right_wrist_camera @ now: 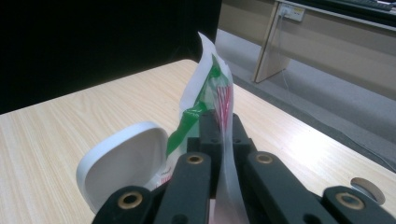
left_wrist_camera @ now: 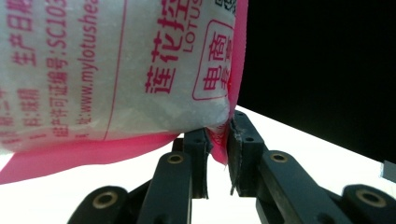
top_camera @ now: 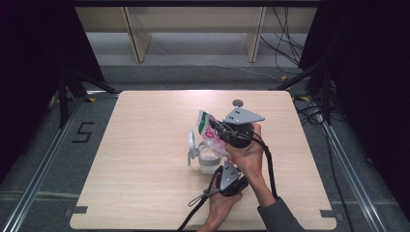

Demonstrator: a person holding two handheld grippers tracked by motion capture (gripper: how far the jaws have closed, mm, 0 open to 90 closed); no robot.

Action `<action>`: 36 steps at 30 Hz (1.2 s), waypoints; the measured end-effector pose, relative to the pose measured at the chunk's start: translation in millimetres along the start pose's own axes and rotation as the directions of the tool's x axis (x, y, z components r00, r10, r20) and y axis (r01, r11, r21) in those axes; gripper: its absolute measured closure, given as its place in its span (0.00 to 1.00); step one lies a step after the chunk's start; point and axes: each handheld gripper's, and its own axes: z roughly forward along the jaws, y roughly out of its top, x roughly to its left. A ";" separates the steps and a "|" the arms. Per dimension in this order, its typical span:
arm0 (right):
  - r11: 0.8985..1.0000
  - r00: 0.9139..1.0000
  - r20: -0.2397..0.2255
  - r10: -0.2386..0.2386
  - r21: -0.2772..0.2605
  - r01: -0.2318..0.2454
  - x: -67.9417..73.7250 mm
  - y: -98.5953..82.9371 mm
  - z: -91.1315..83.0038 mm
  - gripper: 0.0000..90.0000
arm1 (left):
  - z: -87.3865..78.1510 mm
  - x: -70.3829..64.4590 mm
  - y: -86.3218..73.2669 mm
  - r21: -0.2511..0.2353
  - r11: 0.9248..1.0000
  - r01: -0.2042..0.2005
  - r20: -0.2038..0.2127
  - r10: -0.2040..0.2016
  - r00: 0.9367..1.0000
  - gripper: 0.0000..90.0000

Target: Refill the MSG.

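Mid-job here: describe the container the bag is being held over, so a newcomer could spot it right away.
On the light wooden table, look just right of centre, where both grippers hold a pink-and-white printed bag. Directly beneath the bag stands a small clear container with white contents. Its white hinged lid, flipped open to the left, sets it apart from the flat round disc farther back.

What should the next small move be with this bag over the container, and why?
Probably raise the left claw a little to tip the bag more steeply toward the open container. Both claws pinch the bag, the right claw at its upper edge, and it hangs tilted over the container, whose lid is flipped back. White granules already sit inside, so pouring seems under way.
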 end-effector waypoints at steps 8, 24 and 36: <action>1.000 1.000 0.006 -0.019 -0.004 0.019 -0.9 0.6 -0.5 1.00 | -0.2 -0.4 0.6 -0.003 1.000 -0.002 0.000 0.002 1.000 0.87; 0.999 0.999 0.000 -0.040 0.001 0.040 -1.0 0.3 1.5 1.00 | 0.0 -0.1 0.7 -0.001 1.000 -0.001 0.002 0.001 1.000 0.87; 0.999 0.999 0.015 -0.036 -0.007 0.036 0.4 0.2 1.7 1.00 | -0.9 -0.8 1.1 0.009 1.000 -0.005 -0.009 0.005 1.000 0.87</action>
